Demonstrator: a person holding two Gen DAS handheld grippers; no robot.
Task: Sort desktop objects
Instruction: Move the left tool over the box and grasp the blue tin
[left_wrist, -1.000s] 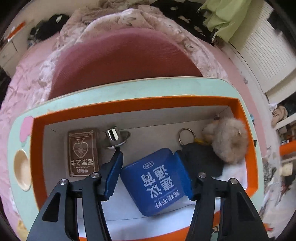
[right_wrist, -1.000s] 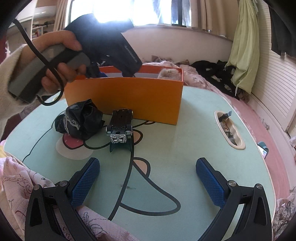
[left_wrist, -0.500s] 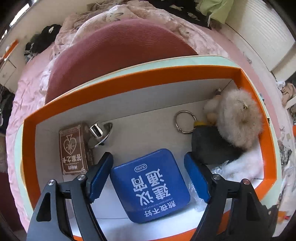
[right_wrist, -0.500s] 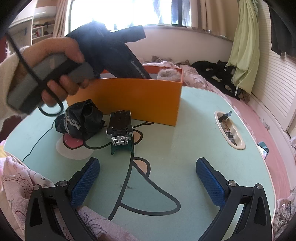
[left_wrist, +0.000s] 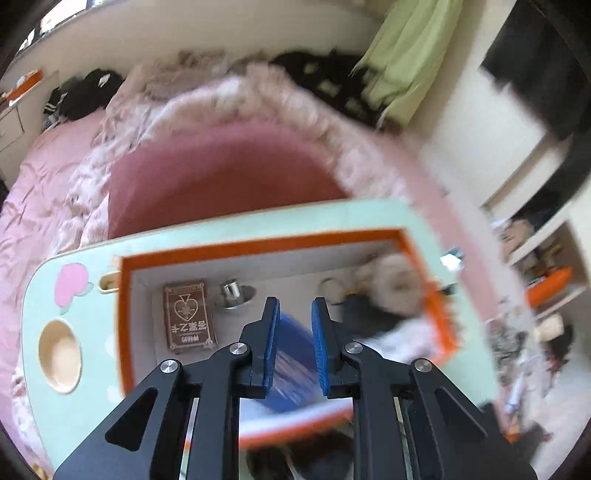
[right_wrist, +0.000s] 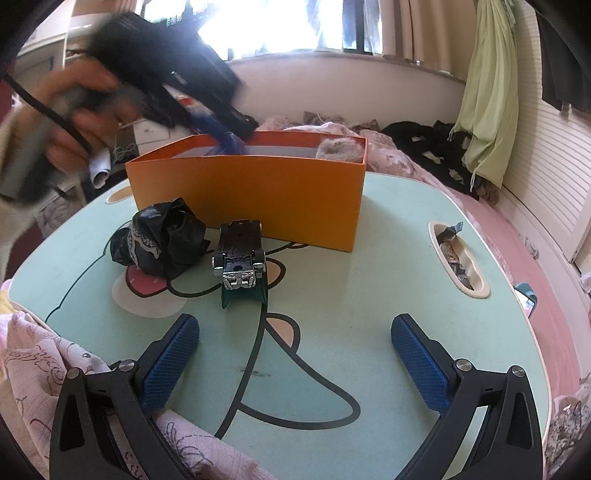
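My left gripper (left_wrist: 294, 314) hangs above the orange box (left_wrist: 258, 245), its fingers close together with a narrow gap and nothing between them. Below it in the box lie a blue tin (left_wrist: 291, 362), a brown card pack (left_wrist: 189, 319), a silver knob (left_wrist: 234, 293), a dark pouch (left_wrist: 364, 314) and a fluffy ball (left_wrist: 395, 284). The view is blurred. My right gripper (right_wrist: 295, 354) is open and empty, low over the mint table (right_wrist: 388, 295). Ahead of it lie an overturned toy car (right_wrist: 240, 256) and a crumpled black bag (right_wrist: 162, 236) in front of the orange box (right_wrist: 251, 195).
The table has a round cup recess (left_wrist: 61, 356) at its left and an oval slot with scraps (right_wrist: 458, 264) at its right. Pink bedding (left_wrist: 221, 162) lies beyond the table. The hand with the left gripper (right_wrist: 155, 77) hovers over the box's left end.
My left gripper has let go of the blue tin, risen out of the box and narrowed its fingers. The tin stays in the box. My right gripper has not moved.
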